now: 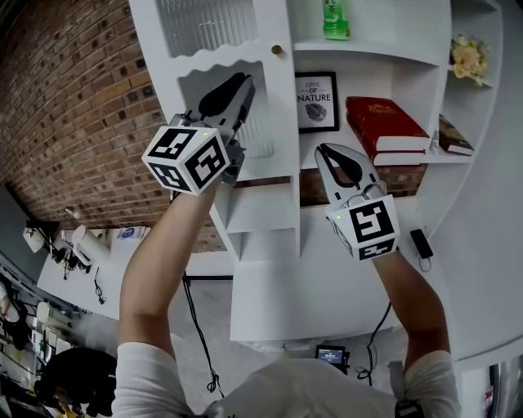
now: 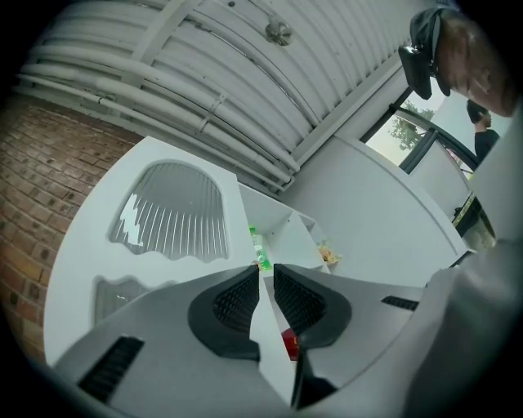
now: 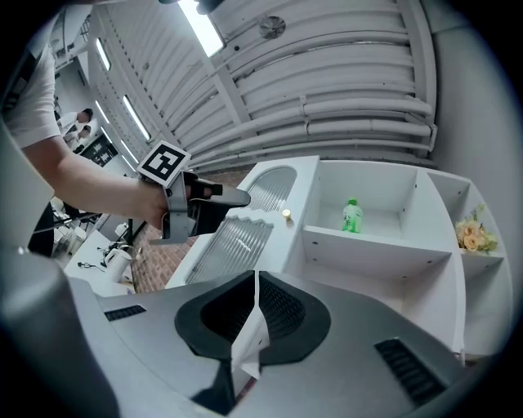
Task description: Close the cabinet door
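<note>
The white cabinet door (image 1: 270, 82) has ribbed glass panels and a small round knob (image 1: 277, 50) at its right edge. My left gripper (image 1: 241, 79) is shut and its tips rest against the door's lower glass panel. The right gripper view shows the same contact, with the left gripper (image 3: 245, 197) on the door (image 3: 282, 192) just left of the knob (image 3: 286, 215). My right gripper (image 1: 321, 148) is shut on nothing, held lower in front of the open shelves. In the left gripper view the door (image 2: 98, 245) fills the left side beyond the left gripper (image 2: 261, 268).
Open shelves to the door's right hold a green bottle (image 1: 336, 20), a framed print (image 1: 317, 102), red books (image 1: 384, 122) and flowers (image 1: 467, 57). A brick wall (image 1: 73, 122) lies to the left, with a cluttered desk (image 1: 82, 253) below it.
</note>
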`<state>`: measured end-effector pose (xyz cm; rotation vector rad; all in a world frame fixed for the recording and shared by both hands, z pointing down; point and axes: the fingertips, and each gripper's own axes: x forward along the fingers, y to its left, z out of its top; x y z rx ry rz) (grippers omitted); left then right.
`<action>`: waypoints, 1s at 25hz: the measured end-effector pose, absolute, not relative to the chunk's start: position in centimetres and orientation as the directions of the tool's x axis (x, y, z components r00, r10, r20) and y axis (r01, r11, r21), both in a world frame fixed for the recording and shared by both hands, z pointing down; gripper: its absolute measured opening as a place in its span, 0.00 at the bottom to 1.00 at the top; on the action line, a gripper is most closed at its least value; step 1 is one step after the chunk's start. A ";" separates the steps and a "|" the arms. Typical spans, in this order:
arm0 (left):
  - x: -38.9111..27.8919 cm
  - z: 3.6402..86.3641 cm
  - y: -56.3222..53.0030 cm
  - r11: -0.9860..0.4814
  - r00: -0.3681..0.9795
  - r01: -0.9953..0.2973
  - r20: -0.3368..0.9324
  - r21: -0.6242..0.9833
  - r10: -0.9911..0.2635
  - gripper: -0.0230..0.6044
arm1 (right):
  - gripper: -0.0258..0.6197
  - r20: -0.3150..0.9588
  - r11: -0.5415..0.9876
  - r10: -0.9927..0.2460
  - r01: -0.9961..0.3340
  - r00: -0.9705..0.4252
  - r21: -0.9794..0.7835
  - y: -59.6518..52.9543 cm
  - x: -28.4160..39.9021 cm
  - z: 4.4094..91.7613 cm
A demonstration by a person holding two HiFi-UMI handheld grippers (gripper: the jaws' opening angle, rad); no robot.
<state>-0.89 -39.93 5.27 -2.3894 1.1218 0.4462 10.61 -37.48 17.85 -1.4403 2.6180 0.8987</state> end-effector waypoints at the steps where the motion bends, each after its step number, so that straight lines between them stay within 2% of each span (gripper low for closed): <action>1: -1.1 5.5 -39.6 -0.568 0.617 -0.780 -0.471 -0.262 -0.631 0.13 | 0.09 -0.284 0.406 -0.770 -0.781 -0.572 0.474 -37.3 10.5 17.8; 9: -2.2 7.7 -36.6 -0.616 0.647 -0.749 -0.470 -0.245 -0.600 0.09 | 0.09 -0.283 0.394 -0.778 -0.787 -0.561 0.474 -36.0 9.9 17.9; 25: -4.1 13.0 -33.8 -0.676 0.676 -0.712 -0.445 -0.190 -0.587 0.09 | 0.09 -0.281 0.374 -0.794 -0.797 -0.539 0.474 -34.5 8.8 18.4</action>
